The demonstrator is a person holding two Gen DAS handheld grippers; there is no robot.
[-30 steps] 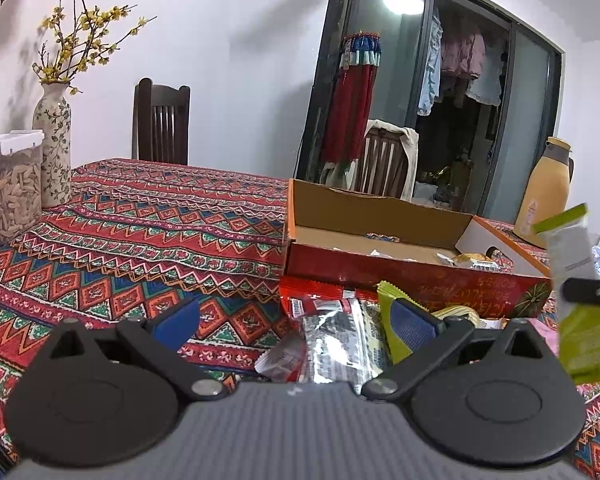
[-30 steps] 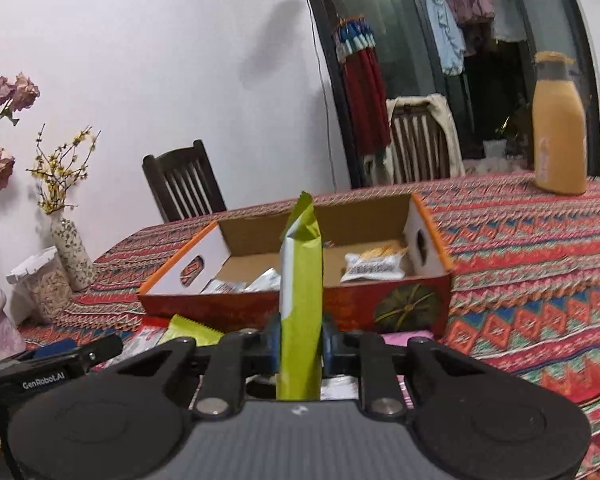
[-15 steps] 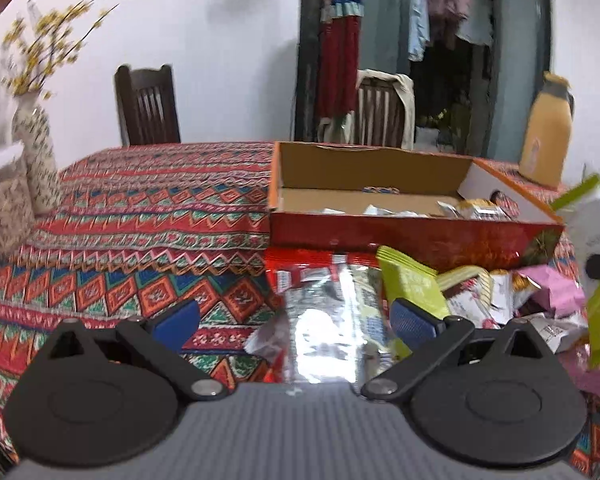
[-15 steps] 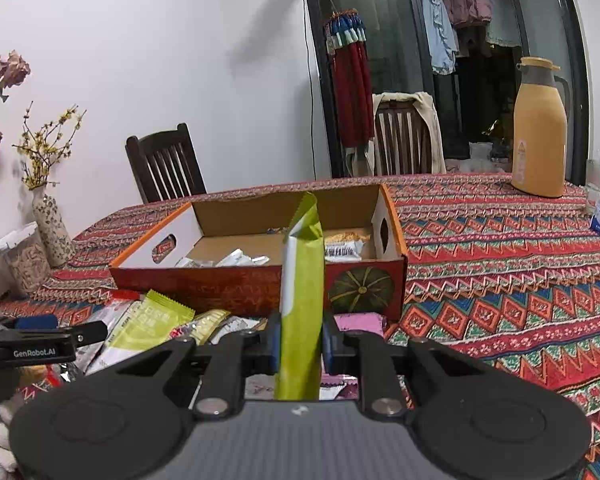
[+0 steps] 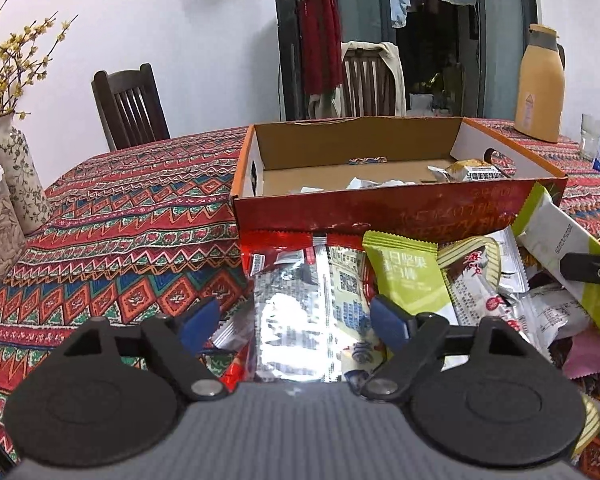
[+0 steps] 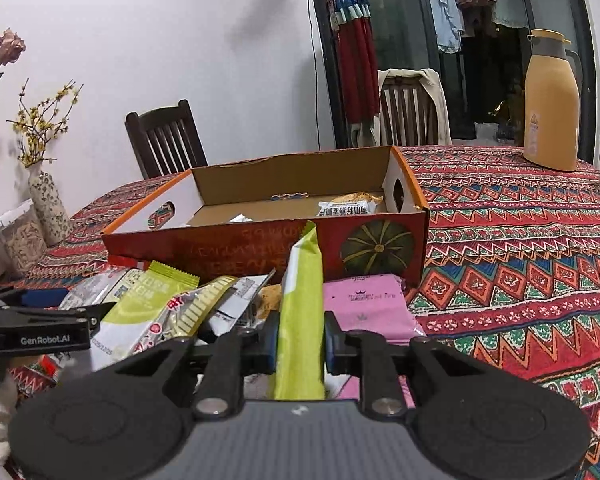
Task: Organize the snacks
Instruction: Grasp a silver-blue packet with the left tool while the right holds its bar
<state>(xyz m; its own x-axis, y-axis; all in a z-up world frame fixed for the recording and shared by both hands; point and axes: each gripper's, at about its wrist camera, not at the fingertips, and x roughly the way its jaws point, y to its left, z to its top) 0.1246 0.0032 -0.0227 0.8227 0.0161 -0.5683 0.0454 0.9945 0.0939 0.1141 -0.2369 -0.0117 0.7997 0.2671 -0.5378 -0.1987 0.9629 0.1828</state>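
Patterned tablecloth (image 5: 120, 216), box (image 5: 380, 208) with snacks (image 5: 468, 170)

Left view: I'm looking low over the table's near edge, close to the snack pile (image 5: 400, 280).
Right view: I'm facing likewise.
Shared: cardboard box (image 5: 380, 208) (image 6: 260, 248).

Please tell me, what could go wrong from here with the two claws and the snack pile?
1. The left claw, now closing around the silver foil packet, may also catch the overlapping green packet.
2. The tall green-white packet in the right claw might hit the near wall of the red cardboard box.
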